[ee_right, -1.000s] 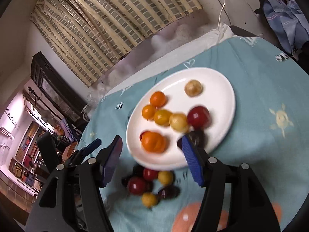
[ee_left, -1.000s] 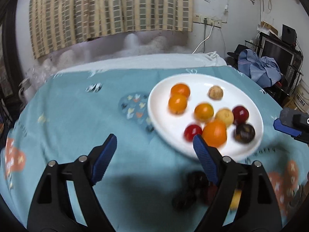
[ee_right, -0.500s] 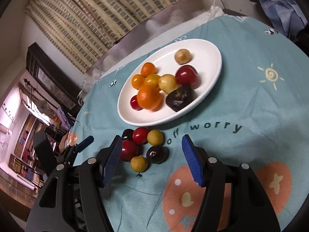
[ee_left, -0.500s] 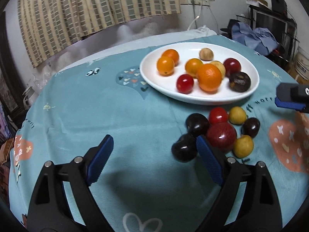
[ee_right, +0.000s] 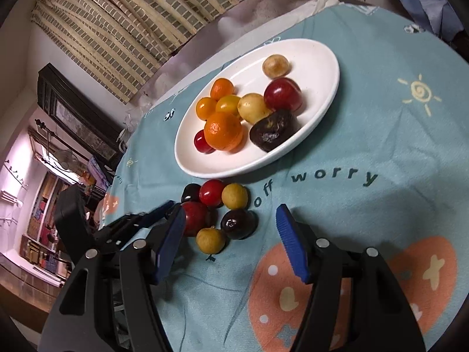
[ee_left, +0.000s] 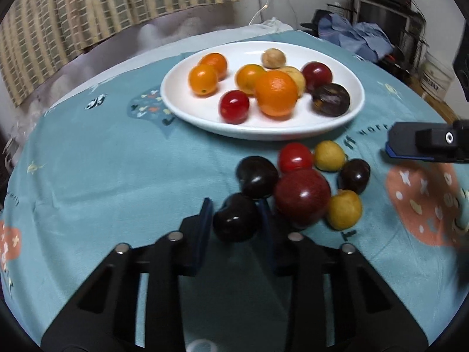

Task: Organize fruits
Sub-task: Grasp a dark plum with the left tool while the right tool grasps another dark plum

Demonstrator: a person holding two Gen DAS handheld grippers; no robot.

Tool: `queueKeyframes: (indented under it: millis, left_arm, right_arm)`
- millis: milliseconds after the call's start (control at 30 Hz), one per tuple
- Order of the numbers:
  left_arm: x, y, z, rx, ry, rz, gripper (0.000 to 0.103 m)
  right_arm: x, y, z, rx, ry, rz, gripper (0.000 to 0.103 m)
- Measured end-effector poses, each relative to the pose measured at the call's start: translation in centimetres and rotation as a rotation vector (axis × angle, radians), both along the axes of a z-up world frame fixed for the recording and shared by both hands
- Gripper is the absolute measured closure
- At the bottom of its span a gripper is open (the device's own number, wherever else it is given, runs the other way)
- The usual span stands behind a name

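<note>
A white plate (ee_left: 187, 111) (ee_right: 319, 67) holds several fruits, among them a big orange (ee_left: 275, 92) (ee_right: 223, 131) and a dark plum (ee_left: 331, 99) (ee_right: 274, 129). In front of it a cluster of loose fruits lies on the cloth, with a large red apple (ee_left: 302, 196) (ee_right: 195, 215) in the middle. My left gripper (ee_left: 236, 220) is shut on a dark plum (ee_left: 236, 218) at the cluster's near-left edge. My right gripper (ee_right: 231, 242) is open just before the cluster, with a yellow fruit (ee_right: 210, 240) and a dark fruit (ee_right: 238, 223) between its fingers.
A teal printed tablecloth (ee_left: 102, 161) (ee_right: 381, 135) covers the round table. Striped curtains (ee_left: 102, 8) hang behind it. Clothes and shelving (ee_left: 360, 35) stand at the far right. The right gripper's finger (ee_left: 416, 143) shows at the right edge of the left wrist view.
My left gripper has moved forward and closed on the dark plum. My right gripper has come closer to the fruit cluster and stays open.
</note>
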State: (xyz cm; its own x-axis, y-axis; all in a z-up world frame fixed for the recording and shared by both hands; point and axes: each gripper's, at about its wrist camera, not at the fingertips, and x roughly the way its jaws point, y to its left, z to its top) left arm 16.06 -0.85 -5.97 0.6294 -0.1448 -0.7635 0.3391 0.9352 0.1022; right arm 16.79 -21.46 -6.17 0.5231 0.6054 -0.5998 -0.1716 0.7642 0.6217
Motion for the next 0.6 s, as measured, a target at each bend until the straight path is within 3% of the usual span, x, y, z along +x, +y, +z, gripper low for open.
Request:
queueKeyframes:
  millis: [67, 167, 333, 533, 600]
  left_arm:
    - [0.1, 0.3, 0.0, -0.021, 0.007, 0.0, 0.072]
    - [0.1, 0.4, 0.0, -0.044, 0.013, 0.001, 0.072]
    - [-0.2, -0.1, -0.1, -0.012, 0.003, 0.002, 0.071]
    - [-0.2, -0.3, -0.1, -0.004, 0.001, 0.003, 0.071]
    - [-0.2, -0.3, -0.1, -0.005, 0.002, 0.003, 0.071]
  right_arm:
    - [0.0, 0.2, -0.3, 0.011, 0.012, 0.014, 0.04]
    - [0.2, 0.7, -0.9, 0.021, 0.034, 0.041, 0.051]
    - [0.4, 1.0, -1.6, 0.036, 0.066, 0.055, 0.056]
    - [0.6, 1.4, -1.9, -0.019, 0.052, 0.051, 0.064]
    - [0.6, 1.6, -2.0, -0.049, 0.037, 0.048, 0.072]
